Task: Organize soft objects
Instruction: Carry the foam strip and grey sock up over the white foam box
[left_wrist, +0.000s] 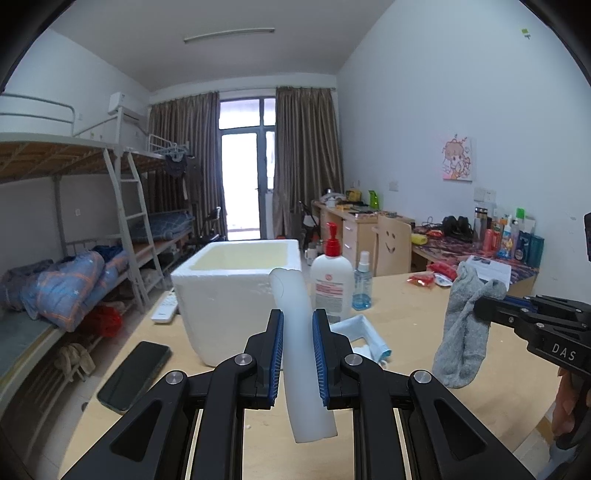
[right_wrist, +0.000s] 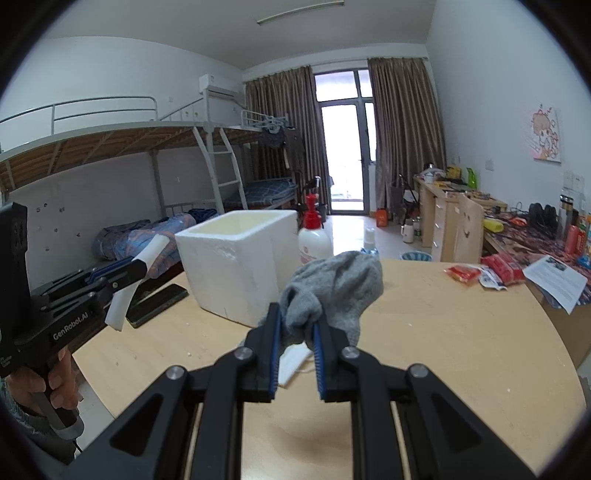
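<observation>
My left gripper (left_wrist: 298, 314) is shut on a bent white foam strip (left_wrist: 290, 291), held up above the wooden table (left_wrist: 406, 325). Just beyond it stands an open white styrofoam box (left_wrist: 221, 306). To the right my right gripper (left_wrist: 484, 310) is shut on a grey sock (left_wrist: 461, 332) that hangs limp. In the right wrist view the right gripper (right_wrist: 297, 319) pinches the bunched sock (right_wrist: 332, 288) above the table. There the left gripper (right_wrist: 142, 267) holds the foam strip (right_wrist: 120, 312) at the left, beside the box (right_wrist: 229, 273). A pale blue-white cloth (left_wrist: 365, 332) lies on the table below.
A red-capped pump bottle (left_wrist: 330, 284) and a small spray bottle (left_wrist: 362, 284) stand right of the box. A dark phone (left_wrist: 133, 373) and a white remote (left_wrist: 166, 308) lie near the table's left edge. Red snack packets (left_wrist: 424, 278) and a paper sheet (left_wrist: 487, 267) sit far right.
</observation>
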